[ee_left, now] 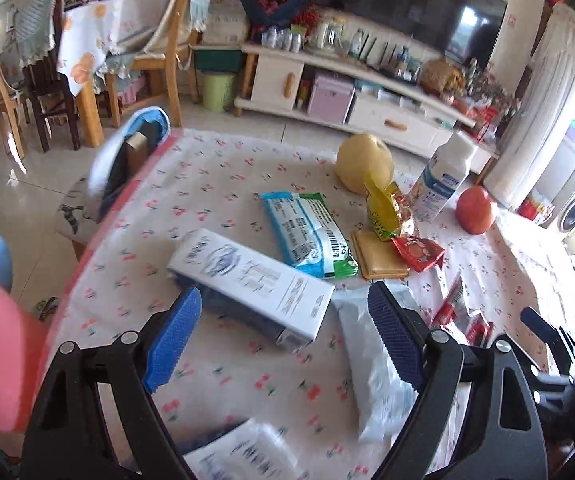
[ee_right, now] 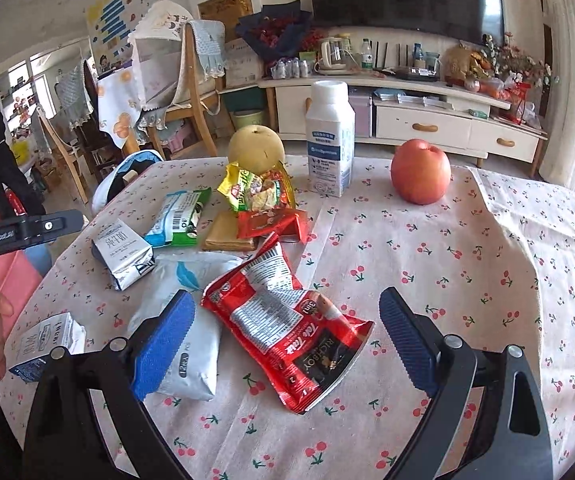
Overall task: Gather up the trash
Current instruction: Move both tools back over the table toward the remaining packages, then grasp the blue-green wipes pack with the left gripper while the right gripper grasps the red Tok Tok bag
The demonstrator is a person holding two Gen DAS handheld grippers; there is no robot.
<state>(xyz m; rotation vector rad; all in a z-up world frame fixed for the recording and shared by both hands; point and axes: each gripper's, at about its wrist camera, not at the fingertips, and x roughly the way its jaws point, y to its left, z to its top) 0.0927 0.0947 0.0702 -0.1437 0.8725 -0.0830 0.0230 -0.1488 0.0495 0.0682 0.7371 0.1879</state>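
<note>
both tools stand wide open with nothing held: the left tool [ee_left: 283, 336] hangs over a flattened white milk carton [ee_left: 251, 280] and a pale grey pouch [ee_left: 375, 368], the right tool [ee_right: 287, 340] over a crinkled red foil coffee bag [ee_right: 287, 328]. the trash lies spread across the middle of the bench [ee_right: 467, 280], which wears a cream cloth printed with small cherries. two milk cartons show in the right view, one squashed [ee_right: 123, 254], one boxy near the bench's left edge [ee_right: 47, 340]. a blue-green glossy wrapper [ee_left: 307, 234], a yellow crumpled wrapper [ee_right: 247, 186], a small red wrapper [ee_right: 271, 222] and a flat tan packet [ee_right: 225, 236] cluster together. beyond them stand one round yellow pear [ee_right: 255, 148], one upright white plastic bottle [ee_right: 329, 140] and one smooth red apple [ee_right: 421, 172].
</note>
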